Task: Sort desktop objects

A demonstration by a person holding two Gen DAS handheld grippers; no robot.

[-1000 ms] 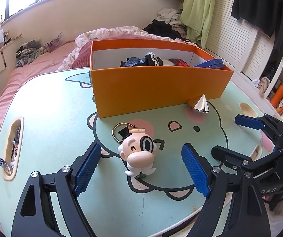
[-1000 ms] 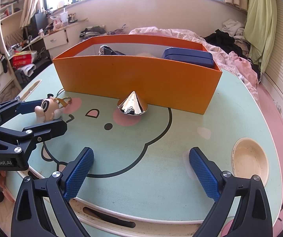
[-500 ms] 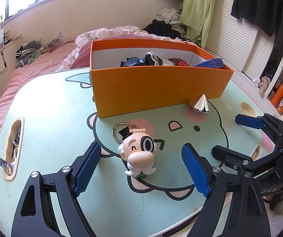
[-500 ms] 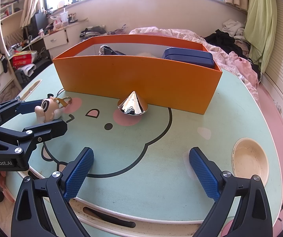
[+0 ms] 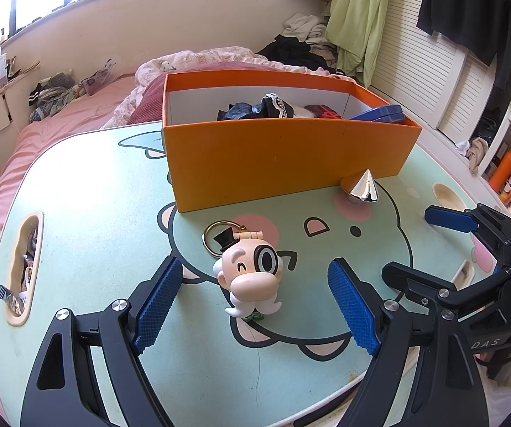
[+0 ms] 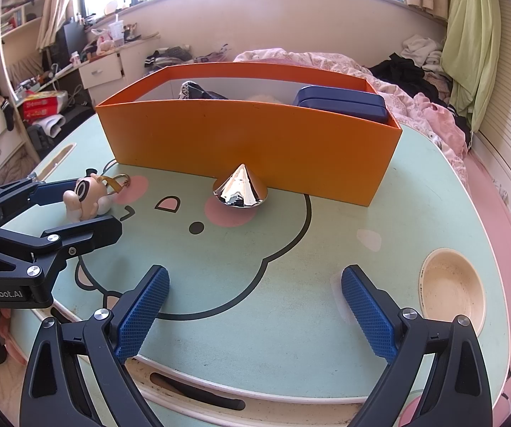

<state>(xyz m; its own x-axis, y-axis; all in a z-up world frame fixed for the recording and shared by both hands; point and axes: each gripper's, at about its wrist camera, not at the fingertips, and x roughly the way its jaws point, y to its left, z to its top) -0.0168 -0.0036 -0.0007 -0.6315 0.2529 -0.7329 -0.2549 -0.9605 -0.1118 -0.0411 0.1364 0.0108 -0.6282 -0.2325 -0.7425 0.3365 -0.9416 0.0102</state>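
A cartoon-head keychain (image 5: 251, 274) with a top hat, monocle and gold ring lies on the mint green table (image 5: 84, 213). My left gripper (image 5: 255, 302) stands open around it, its blue pads apart from the figure on both sides. The keychain (image 6: 88, 197) also shows in the right wrist view, between the left gripper's fingers (image 6: 84, 233). A shiny silver cone (image 6: 240, 186) stands in front of the orange box (image 6: 248, 142). My right gripper (image 6: 255, 306) is open over bare table, well short of the cone.
The orange box (image 5: 283, 156) holds dark cloth items and a blue case (image 6: 340, 103). A round recess (image 6: 451, 291) sits at the table's right, a slot with wrappers (image 5: 24, 267) at its left. A bed with clothes lies behind the table.
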